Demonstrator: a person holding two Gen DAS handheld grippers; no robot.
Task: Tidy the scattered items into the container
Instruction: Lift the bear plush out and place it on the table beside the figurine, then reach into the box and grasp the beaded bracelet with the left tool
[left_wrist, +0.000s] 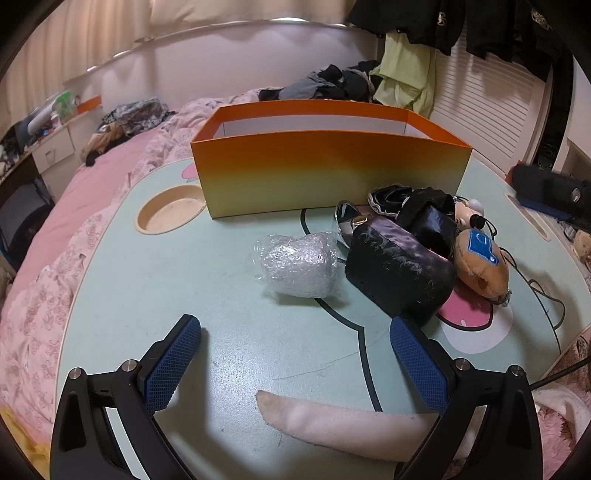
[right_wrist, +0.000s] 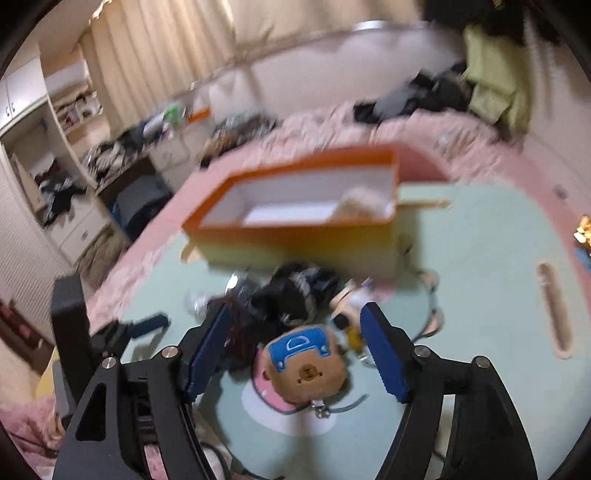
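Note:
An orange box (left_wrist: 328, 162) stands at the far side of a pale green table (left_wrist: 221, 266); it also shows in the right wrist view (right_wrist: 295, 236), with a pale fuzzy item (right_wrist: 364, 201) inside. A bubble-wrapped bundle (left_wrist: 299, 264), a black pouch (left_wrist: 399, 273), a brown bear plush (left_wrist: 480, 264), dark fabric items (left_wrist: 424, 210) and a white sock (left_wrist: 343, 424) lie on the table. My left gripper (left_wrist: 295, 358) is open above the table, short of the bundle. My right gripper (right_wrist: 295, 354) is open over the bear plush (right_wrist: 306, 369), not touching it.
A round cup recess (left_wrist: 170, 212) sits at the table's left. A slot (right_wrist: 554, 310) lies at its right edge. A pink bed with clothes (left_wrist: 129, 122) surrounds the table. Cables (left_wrist: 546, 291) trail at the right.

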